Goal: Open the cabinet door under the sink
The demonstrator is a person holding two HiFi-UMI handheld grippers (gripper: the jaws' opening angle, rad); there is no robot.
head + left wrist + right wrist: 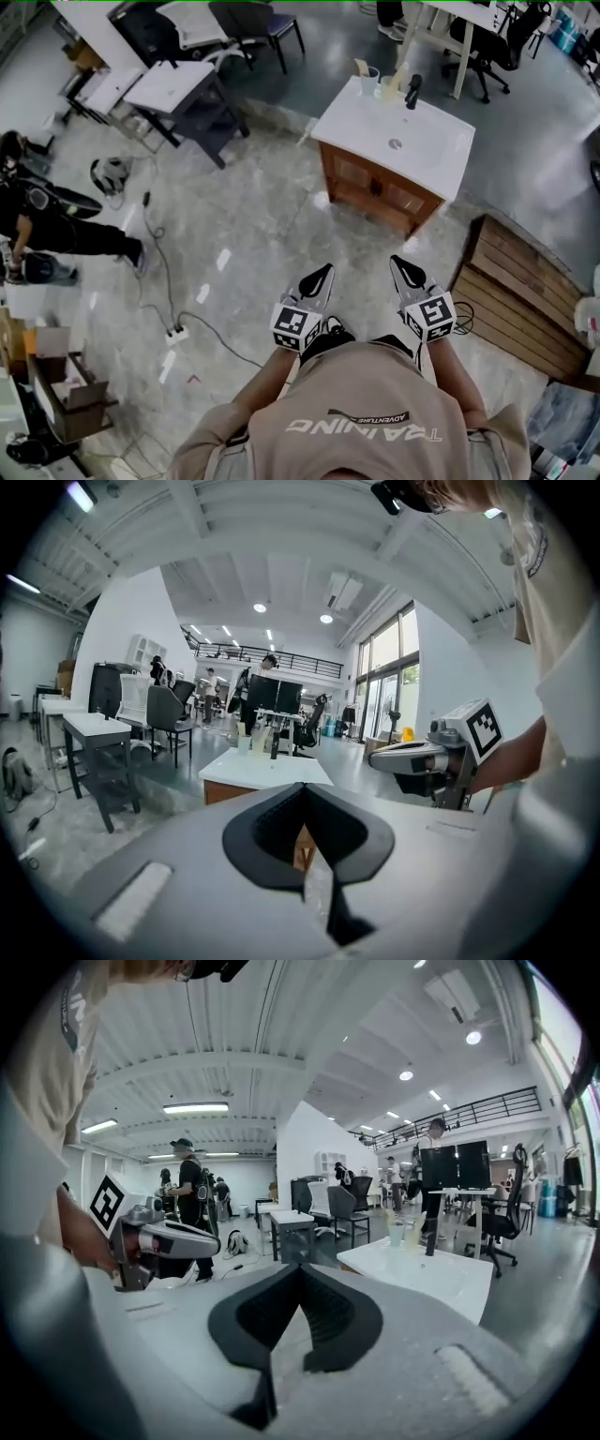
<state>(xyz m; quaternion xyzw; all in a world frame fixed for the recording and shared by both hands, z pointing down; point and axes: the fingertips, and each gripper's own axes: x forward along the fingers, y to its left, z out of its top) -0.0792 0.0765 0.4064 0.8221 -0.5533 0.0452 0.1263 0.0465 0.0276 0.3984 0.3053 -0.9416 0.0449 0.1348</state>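
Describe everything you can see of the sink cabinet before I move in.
The sink cabinet is a freestanding brown wooden base with two panelled doors, both looking shut. Its white top has a shallow basin and a drain. A black faucet stands upright at the back edge, two pale cups beside it. The cabinet sits angled on the grey floor; nothing else touches it.

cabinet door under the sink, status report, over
Left gripper, right gripper: jaws shut, empty. Cabinet door closed, ahead, untouched. Nothing blocking on the floor between.
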